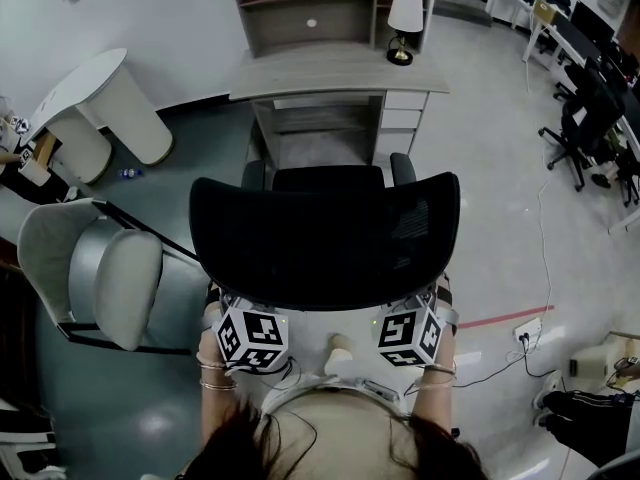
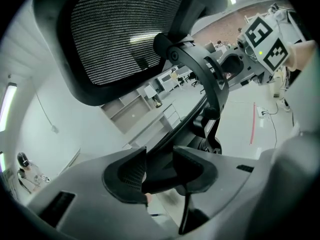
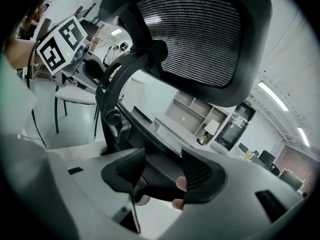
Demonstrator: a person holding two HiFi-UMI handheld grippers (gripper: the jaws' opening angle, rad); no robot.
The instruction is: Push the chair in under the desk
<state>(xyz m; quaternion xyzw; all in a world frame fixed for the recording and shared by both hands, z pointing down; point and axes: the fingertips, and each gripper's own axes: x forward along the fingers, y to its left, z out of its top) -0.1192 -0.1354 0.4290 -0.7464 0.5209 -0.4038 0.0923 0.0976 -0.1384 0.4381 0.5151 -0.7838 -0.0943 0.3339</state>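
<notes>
Head view, looking steeply down: black mesh office chair (image 1: 325,238) dead centre, backrest nearest the camera, seat facing the grey worktop (image 1: 320,73). Front of the seat right at the mouth of the kneehole, armrests just short of the drawer stack, backrest out over open floor. Not tucked in yet.

Left gripper (image 1: 232,306) low behind the backrest's left corner, right gripper (image 1: 425,303) mirroring it at the right corner, marker cubes side by side.

Over to the left gripper view: fingers (image 2: 127,176) set wide and clamped on the dark lower frame of the chair's back, mesh panel looming above. Same story in the right gripper view: fingers (image 3: 200,176) wide, clamped on that frame bar.

Around the edges: table lamp (image 1: 404,26) on the worktop's right end, shelf unit (image 1: 300,8) above, a grey chair (image 1: 110,268) off to the left.
</notes>
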